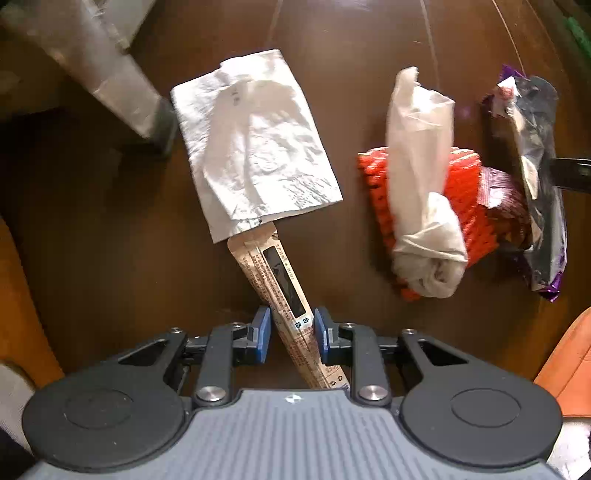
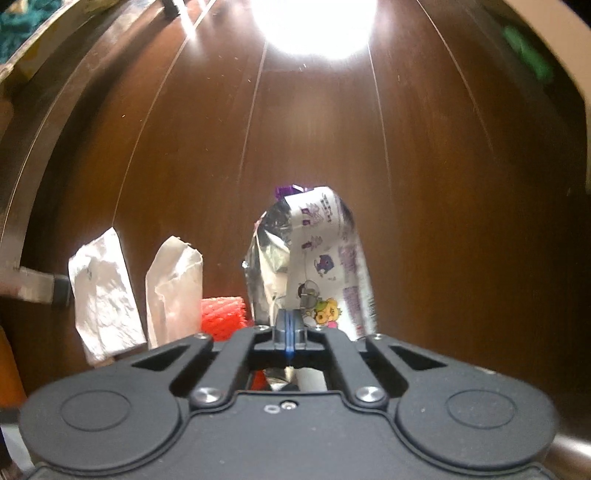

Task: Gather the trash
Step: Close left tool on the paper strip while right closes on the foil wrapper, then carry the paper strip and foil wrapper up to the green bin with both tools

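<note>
In the left wrist view my left gripper point(image 1: 291, 334) is open, its blue pads on either side of a long tan paper sleeve point(image 1: 284, 291) that lies on the dark wood floor. A flat white napkin point(image 1: 255, 144) covers the sleeve's far end. To the right a rolled white tissue point(image 1: 424, 184) lies on an orange foam net point(image 1: 465, 199), beside a purple and silver snack wrapper point(image 1: 535, 192). In the right wrist view my right gripper point(image 2: 290, 325) is shut on that wrapper point(image 2: 317, 266) and holds it upright. The napkin point(image 2: 103, 291), tissue point(image 2: 173, 288) and net point(image 2: 221, 314) show to its left.
A grey furniture leg with a dark foot point(image 1: 125, 88) stands at the left, close to the napkin; it also shows in the right wrist view point(image 2: 37, 286). An orange object point(image 1: 569, 365) sits at the right edge. A bright glare point(image 2: 314, 26) lies on the floor ahead.
</note>
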A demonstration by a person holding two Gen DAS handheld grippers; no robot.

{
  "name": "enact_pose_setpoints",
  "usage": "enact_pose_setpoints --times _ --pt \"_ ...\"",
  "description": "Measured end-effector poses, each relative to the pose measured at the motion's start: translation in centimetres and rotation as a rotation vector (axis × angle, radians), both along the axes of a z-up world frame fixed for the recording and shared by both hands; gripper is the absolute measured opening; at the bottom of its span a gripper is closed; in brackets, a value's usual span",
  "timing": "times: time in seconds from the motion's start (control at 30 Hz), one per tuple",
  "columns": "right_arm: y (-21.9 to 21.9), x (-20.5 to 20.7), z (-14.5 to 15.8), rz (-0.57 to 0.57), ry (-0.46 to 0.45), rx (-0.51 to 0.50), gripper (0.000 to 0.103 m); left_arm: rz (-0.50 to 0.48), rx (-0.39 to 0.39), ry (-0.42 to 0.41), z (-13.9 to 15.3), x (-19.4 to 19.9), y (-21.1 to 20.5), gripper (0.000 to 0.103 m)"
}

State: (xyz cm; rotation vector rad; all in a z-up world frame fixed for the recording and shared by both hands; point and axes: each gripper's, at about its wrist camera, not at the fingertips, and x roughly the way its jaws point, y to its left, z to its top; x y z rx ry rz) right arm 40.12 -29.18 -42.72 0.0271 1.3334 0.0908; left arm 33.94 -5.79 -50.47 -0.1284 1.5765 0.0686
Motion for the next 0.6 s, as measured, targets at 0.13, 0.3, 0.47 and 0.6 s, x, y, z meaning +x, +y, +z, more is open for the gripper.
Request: enact_pose_setpoints --times 0.13,0.3,0.47,0.6 --pt "-0.5 -0.2 2.3 0.059 -0.031 -0.048 0.0 0.011 -0.006 -0.008 0.5 -0.4 0.3 0.024" --pt "-1.4 -0.4 5.4 0.07 -0.068 -0.041 0.0 0.003 -0.025 -0.026 1.9 -0.8 0.0 0.023" --pt "-2.2 -0.4 5.0 -0.002 -0.048 0.037 0.027 -0.015 -0.04 -0.037 1.9 -1.0 -0.2 0.023" --pt "-1.5 0.1 3.5 -0.036 -0.075 0.054 0.056 -0.015 -0.032 -0.019 2.3 -1.7 0.5 0.023"
